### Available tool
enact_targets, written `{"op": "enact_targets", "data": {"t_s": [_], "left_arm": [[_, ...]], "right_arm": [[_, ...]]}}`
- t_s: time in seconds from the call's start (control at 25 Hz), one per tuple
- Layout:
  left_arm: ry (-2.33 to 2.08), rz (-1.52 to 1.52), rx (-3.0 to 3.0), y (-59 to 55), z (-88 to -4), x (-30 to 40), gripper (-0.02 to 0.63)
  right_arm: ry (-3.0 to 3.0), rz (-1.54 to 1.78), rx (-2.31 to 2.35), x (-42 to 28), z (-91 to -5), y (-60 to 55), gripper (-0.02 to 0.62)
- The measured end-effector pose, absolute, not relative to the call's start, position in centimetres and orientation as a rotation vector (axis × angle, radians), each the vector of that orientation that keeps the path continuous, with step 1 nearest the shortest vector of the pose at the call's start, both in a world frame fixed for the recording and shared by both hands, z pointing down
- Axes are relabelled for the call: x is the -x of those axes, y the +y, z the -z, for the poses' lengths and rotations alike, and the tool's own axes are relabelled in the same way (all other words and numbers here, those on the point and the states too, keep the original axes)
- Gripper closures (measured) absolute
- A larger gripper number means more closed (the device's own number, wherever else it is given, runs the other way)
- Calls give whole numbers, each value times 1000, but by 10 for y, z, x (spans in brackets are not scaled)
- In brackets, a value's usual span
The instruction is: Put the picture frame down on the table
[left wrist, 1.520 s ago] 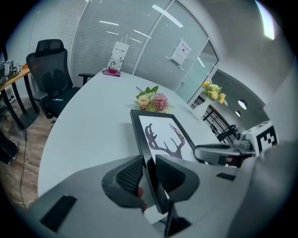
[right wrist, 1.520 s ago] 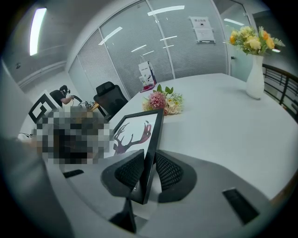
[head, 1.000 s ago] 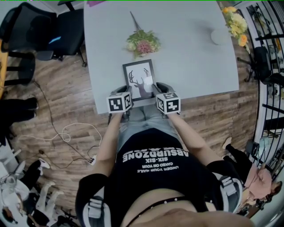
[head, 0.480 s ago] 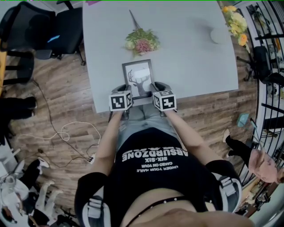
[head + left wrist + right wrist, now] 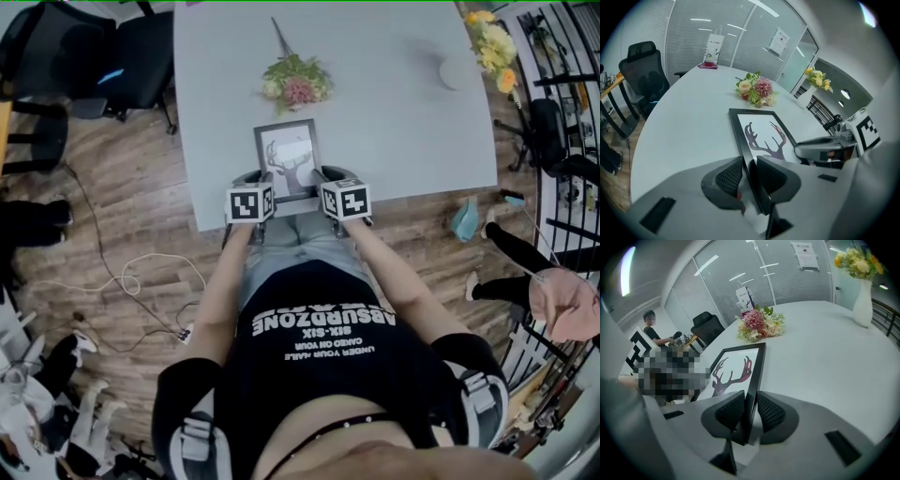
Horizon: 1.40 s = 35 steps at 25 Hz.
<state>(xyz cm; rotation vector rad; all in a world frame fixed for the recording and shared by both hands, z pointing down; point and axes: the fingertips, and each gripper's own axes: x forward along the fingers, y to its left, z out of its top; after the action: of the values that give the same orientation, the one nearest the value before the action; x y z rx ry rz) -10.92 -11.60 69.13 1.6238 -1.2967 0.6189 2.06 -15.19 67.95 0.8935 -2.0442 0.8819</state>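
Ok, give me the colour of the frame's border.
Black. The frame shows best in the left gripper view.

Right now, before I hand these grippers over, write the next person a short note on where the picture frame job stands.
Left gripper: jaws have just been opening. The pads look to be touching the picture frame on its left edge, near the bottom corner.
Right gripper: the same on the right edge, jaws also just opening.
Frame: face up, far end apparently resting on the table, near end between the jaws at the table's near edge. A flower bunch lies beyond it.
Done: frame down on the table, or nearly.
Left: finish letting go and draw both grippers back.
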Motion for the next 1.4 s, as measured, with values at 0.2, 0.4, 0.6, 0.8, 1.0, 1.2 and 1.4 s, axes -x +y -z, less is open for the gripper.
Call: {"op": "enact_targets", "data": {"t_s": [0.2,0.4,0.6,0.8,1.0,1.2,1.4], "left_arm": [[-1332,-689,-1683,-116,-686,106,503],[-1438,-627,-1693,-126,-666,121,471],[-1556,-466,-1749,-133,-605,132,503],[-1615,-450,-1868,-121,-562,124,577],[-1632,-301,-1933,-104,-527,117,591],[-1646,-211,-1954,-91,-502,112,591],[-1632,-224,-1986,-81,-493,102,591]], "right_arm": [[-2059,-849,-890,-22,-675,-150,486],[-2119,-841,-935,-28,-656,-155,466],[-2255,-760,-1010,-31,-606,-161,568],[-2424,-737,-1013,-24,-558,-148,578],[-2510,-769,-981,-16,-525,-130,580],[-2555,-746,-939,-13,-500,-114,580],[-2575,-702,-922,-15,-491,-102,580]]}}
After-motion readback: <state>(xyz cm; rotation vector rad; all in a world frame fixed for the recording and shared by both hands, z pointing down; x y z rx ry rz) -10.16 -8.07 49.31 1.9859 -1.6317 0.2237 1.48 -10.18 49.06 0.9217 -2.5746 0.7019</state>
